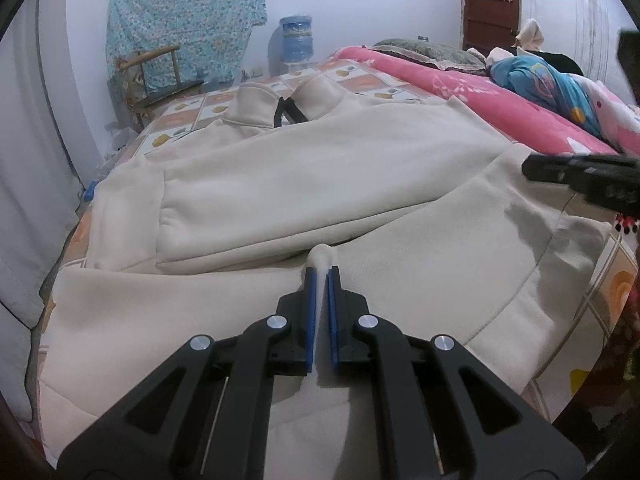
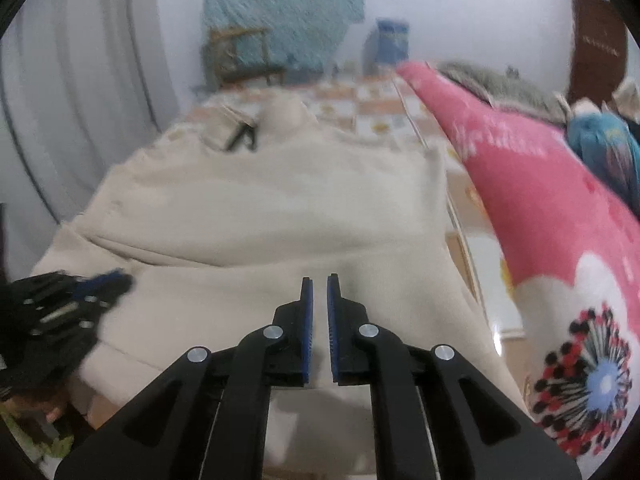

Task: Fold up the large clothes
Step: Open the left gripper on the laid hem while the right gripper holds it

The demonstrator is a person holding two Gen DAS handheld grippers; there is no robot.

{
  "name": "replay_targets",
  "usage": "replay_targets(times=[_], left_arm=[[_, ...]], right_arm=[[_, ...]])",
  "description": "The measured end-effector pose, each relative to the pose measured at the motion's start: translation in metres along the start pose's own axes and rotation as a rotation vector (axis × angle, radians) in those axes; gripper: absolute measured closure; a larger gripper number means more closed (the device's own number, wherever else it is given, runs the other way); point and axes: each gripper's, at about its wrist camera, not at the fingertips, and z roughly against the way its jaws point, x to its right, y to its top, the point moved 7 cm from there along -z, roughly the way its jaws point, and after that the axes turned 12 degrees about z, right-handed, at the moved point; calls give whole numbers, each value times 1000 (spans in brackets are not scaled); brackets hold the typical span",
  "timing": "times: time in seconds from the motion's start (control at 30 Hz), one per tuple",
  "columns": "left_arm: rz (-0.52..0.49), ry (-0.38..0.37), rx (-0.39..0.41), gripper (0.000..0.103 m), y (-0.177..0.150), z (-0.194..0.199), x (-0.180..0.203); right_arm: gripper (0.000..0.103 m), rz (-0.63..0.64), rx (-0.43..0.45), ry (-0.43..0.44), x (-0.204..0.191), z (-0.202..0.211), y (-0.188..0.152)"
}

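Note:
A large cream sweatshirt [image 1: 320, 168] lies spread on the bed, collar at the far end with a black strap [image 1: 285, 114] in its neck. One sleeve is folded across the body. My left gripper [image 1: 322, 273] is shut on a pinched ridge of the near fabric, and a small bump of cloth pokes out past its tips. My right gripper [image 2: 320, 280] is shut on the near edge of the sweatshirt [image 2: 280, 208], with cream cloth between its blue pads. Each gripper shows in the other view: the right gripper [image 1: 580, 178] at the right edge, the left gripper [image 2: 76, 296] at the left.
The bed sheet [image 1: 208, 108] has an orange and white square pattern. A rolled pink blanket [image 2: 540, 200] runs along the right side, with a blue cartoon pillow [image 1: 548, 80] on it. Beyond the bed are a wooden chair [image 1: 156, 76] under teal cloth, a water jug [image 1: 297, 42] and a brown door [image 1: 490, 4].

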Motion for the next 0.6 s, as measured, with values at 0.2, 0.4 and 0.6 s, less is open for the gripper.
replay_targets(times=[0.2,0.4,0.6], left_arm=[[13,-4,-7,94,2,-2,0],[72,-45,24,92,6,26,-25],[83,193,-28,94,-11,29,-103]], right_arm=[[94,53,-93,49,-24,-40,-18],[94,36,-79,64,-21,-35,-17],[94,19,-77,76,-19,-39,-18]])
